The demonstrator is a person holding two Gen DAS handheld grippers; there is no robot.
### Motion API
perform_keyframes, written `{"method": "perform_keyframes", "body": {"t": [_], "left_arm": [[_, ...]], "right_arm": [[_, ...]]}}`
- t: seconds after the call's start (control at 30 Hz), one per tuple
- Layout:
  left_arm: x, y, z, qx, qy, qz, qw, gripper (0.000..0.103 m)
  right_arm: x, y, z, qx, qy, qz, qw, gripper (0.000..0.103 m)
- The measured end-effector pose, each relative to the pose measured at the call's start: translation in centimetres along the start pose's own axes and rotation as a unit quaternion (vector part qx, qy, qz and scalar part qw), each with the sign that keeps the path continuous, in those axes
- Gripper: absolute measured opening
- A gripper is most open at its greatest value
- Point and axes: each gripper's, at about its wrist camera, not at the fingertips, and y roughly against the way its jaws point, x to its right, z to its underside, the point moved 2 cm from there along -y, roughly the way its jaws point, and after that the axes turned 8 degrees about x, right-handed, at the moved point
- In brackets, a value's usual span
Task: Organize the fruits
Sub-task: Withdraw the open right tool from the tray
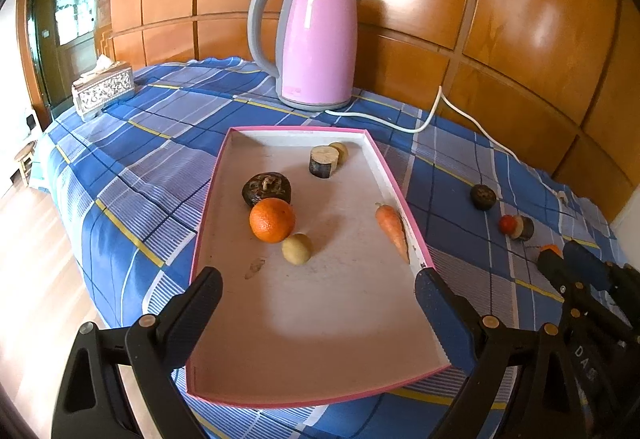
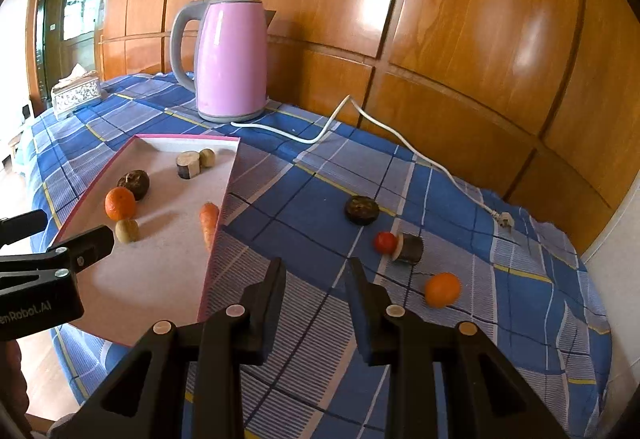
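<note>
We logged the fruits in two lots. Lot one lay in the pink-rimmed tray (image 1: 400,195), ahead of the left gripper (image 1: 318,303): an orange (image 1: 272,220) touching a dark round fruit (image 1: 266,189) behind it, a small tan fruit (image 1: 296,248) just beside the orange, a carrot (image 1: 393,229) along the tray's right wall, and a cut wooden-looking stub (image 1: 323,161) with a second tan fruit (image 1: 340,151) half hidden behind it.

Lot two lay loose on the blue checked cloth (image 2: 312,191), ahead and right of the right gripper (image 2: 316,279): a second dark fruit (image 2: 362,210), a small red fruit (image 2: 385,242) touching another stub (image 2: 410,248), and a second orange (image 2: 442,289) nearest the tongs.

The left gripper's jaws stood wide, spanning the tray's near end and holding nothing; whether they touched its rim we could not tell. The right gripper's jaws stood narrowly apart, empty, above bare cloth.

Beyond the tray stood a pink kettle (image 1: 318,43), its white cord (image 2: 392,131) running right to an unplugged plug. A patterned tissue box (image 1: 102,89) sat far left.

Writing: the left tool's body, cut off at the frame edge in the right view, read "enRobot.AI"; the right tool's body showed "DAS", the remainder hidden. The tray's back wall bore small print too faint to read.
</note>
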Motion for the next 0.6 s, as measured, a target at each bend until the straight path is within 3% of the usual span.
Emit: {"method": "perform_keyframes", "body": {"t": [0.6], "left_arm": [[2.3,0.5,0.1,0.002,-0.035,0.006,0.9994,0.098]], "right_arm": [[1.6,0.1,0.9,0.003,-0.007,0.013,1.0,0.031]]}}
